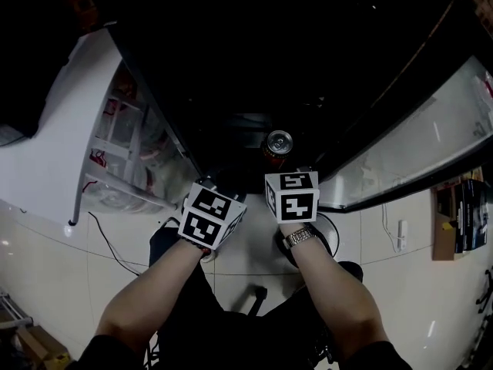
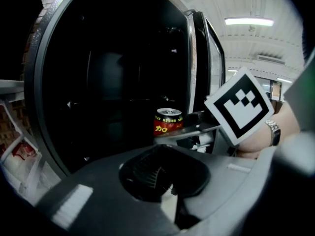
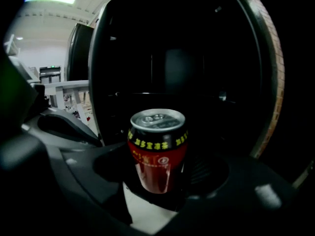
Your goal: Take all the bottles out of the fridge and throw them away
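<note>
A red drink can [image 3: 157,151] with a silver top stands upright between the jaws of my right gripper [image 3: 160,181], which is shut on it. In the head view the can [image 1: 277,143] is held just in front of the dark open fridge [image 1: 254,68], ahead of the right gripper [image 1: 279,160]. From the left gripper view the same can [image 2: 168,121] shows to the right. My left gripper [image 2: 165,173] is beside it at the left, its jaws together with nothing between them. No bottle shows in the dark fridge interior.
The fridge's white left door [image 1: 69,153] stands open with packets on its shelves [image 1: 123,129]. A second door [image 1: 408,149] is open at the right. A cable [image 1: 108,241] lies on the tiled floor, and boxes [image 1: 462,214] stand at the far right.
</note>
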